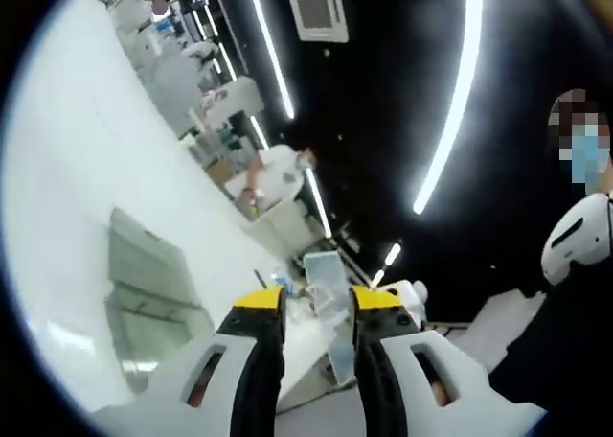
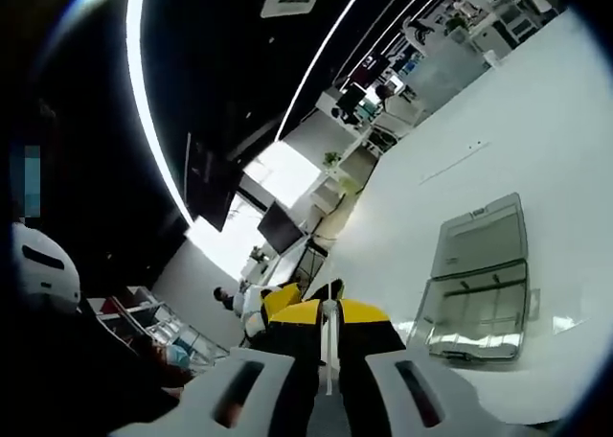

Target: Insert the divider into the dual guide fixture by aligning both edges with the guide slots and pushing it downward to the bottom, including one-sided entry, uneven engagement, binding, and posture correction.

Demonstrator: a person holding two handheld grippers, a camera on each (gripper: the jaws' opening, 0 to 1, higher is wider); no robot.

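**Divider gripped from both sides**

The divider (image 1: pixel 326 298), a thin clear sheet (glassy, pale-edged), stands between the left gripper's (image 1: pixel 318 308) parted yellow-tipped jaws, long axis running away from them. The right gripper (image 2: pixel 329 324) is clamped on its edge, seen end-on.

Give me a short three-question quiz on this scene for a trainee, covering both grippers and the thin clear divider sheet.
1. True or false: the right gripper has its jaws spread wide apart.
2. In the left gripper view, what stands between the jaws of the left gripper? A) a thin clear divider sheet B) a red ball C) a coiled rope
3. Fill in: the grey rectangular two-panel frame lies on a flat ____ surface.
Key: 1 false, they are nearly together; 2 A; 3 white.
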